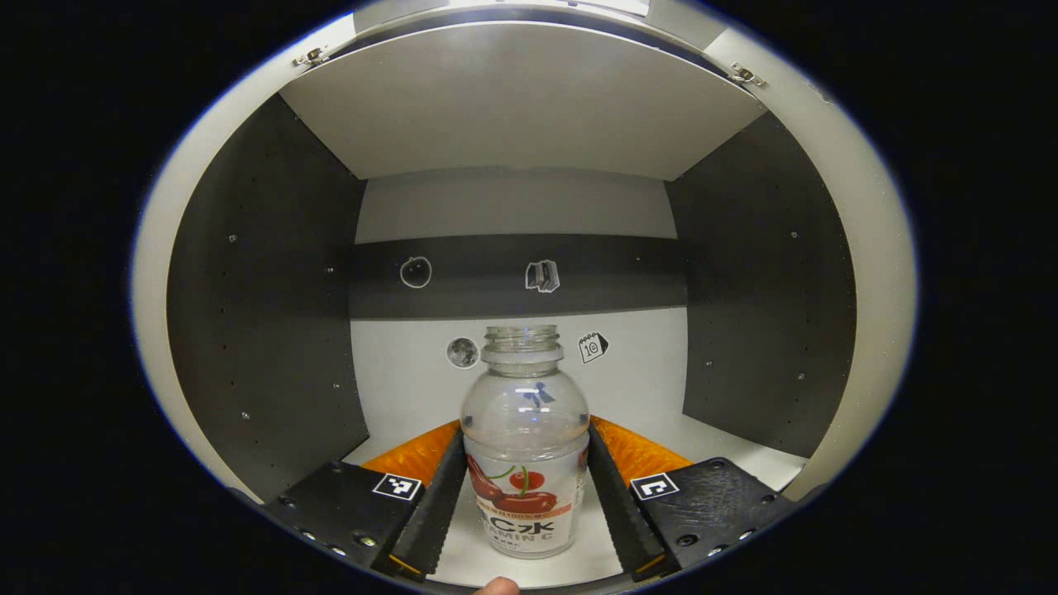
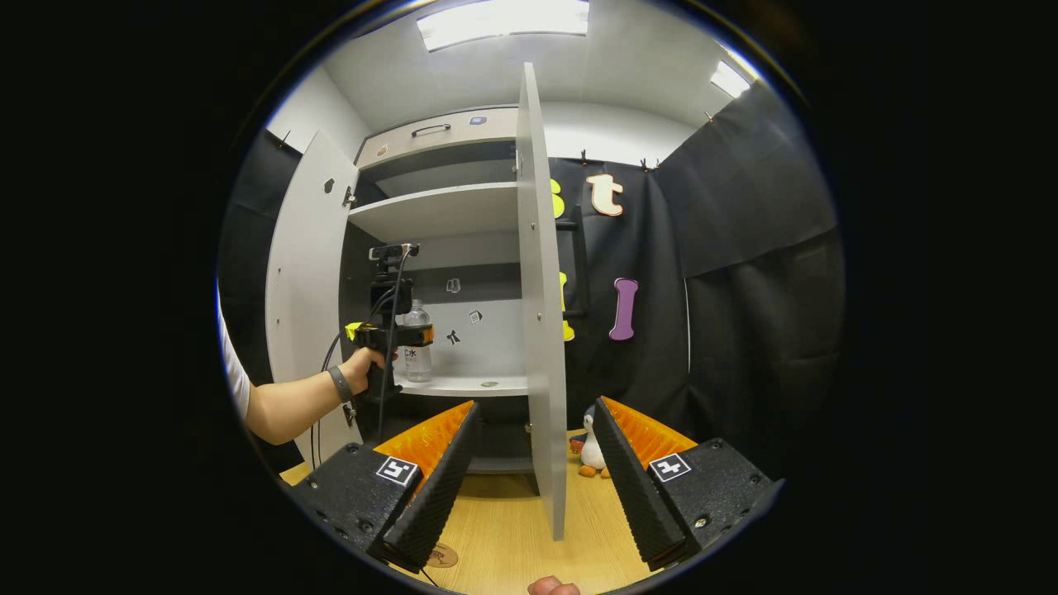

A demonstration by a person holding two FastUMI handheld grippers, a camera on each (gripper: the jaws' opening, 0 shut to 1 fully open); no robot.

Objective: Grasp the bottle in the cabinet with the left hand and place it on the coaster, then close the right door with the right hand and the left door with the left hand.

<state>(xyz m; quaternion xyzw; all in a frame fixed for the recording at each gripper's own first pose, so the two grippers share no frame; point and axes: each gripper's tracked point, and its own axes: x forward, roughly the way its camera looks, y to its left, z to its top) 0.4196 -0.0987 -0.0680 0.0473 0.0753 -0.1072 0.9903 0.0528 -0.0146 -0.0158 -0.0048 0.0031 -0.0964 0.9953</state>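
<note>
A clear, capless bottle with a cherry label stands on the white cabinet shelf. My left gripper is inside the cabinet, and both black fingertips press the bottle's sides. The right gripper view shows that gripper held by a hand at the shelf, with the bottle just beyond it. My right gripper hangs open over the wooden table, holding nothing. The right door stands open, edge-on straight ahead of it. The left door is swung wide open. A round brown coaster lies on the table near my right gripper's left finger.
A small penguin toy stands on the table right of the right door. Dark side walls close in the shelf compartment, with an upper shelf overhead. Stickers dot the cabinet's back panel.
</note>
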